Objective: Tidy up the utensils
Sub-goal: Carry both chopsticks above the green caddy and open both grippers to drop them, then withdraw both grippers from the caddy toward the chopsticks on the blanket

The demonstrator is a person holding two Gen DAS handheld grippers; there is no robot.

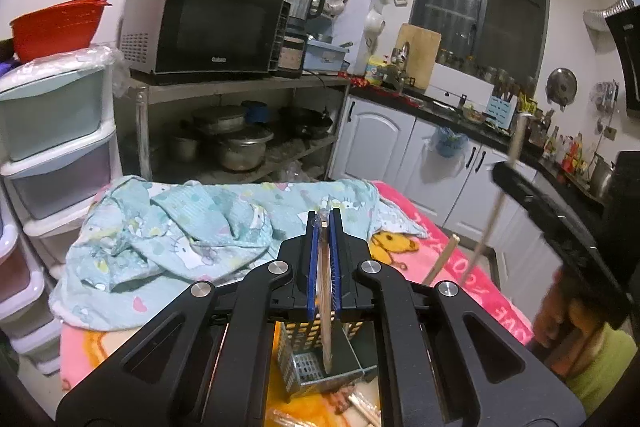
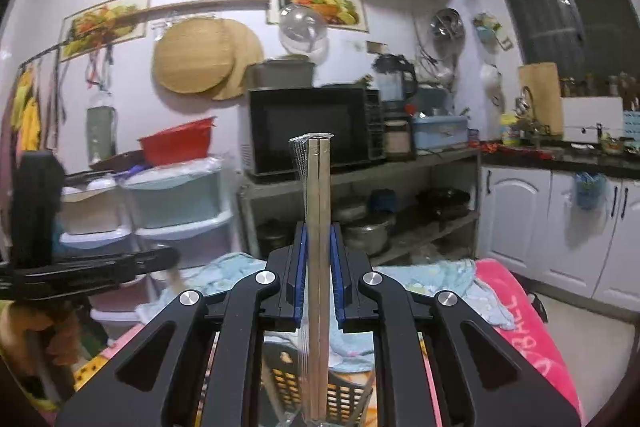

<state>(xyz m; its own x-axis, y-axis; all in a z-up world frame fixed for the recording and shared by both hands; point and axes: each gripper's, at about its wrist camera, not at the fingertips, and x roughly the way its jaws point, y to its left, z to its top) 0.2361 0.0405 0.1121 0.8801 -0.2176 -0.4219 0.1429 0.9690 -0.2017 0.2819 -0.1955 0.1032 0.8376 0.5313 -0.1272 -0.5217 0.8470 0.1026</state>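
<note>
My left gripper (image 1: 324,227) is shut on a wrapped pair of wooden chopsticks (image 1: 326,311), held upright with the lower end inside a grey perforated utensil holder (image 1: 320,367). My right gripper (image 2: 319,239) is shut on another wrapped pair of chopsticks (image 2: 318,187), upright above the same holder (image 2: 344,395). The right gripper and its chopsticks show blurred at the right of the left wrist view (image 1: 496,211). The left gripper shows at the left edge of the right wrist view (image 2: 80,267). More wrapped chopsticks (image 1: 360,407) lie beside the holder.
The holder stands on a table with a pink cartoon blanket (image 1: 440,259) and a crumpled light-blue cloth (image 1: 192,227) behind it. Plastic drawers (image 1: 56,131) stand at left, a shelf with a microwave (image 1: 204,27) and pots behind, white kitchen cabinets (image 1: 400,147) at right.
</note>
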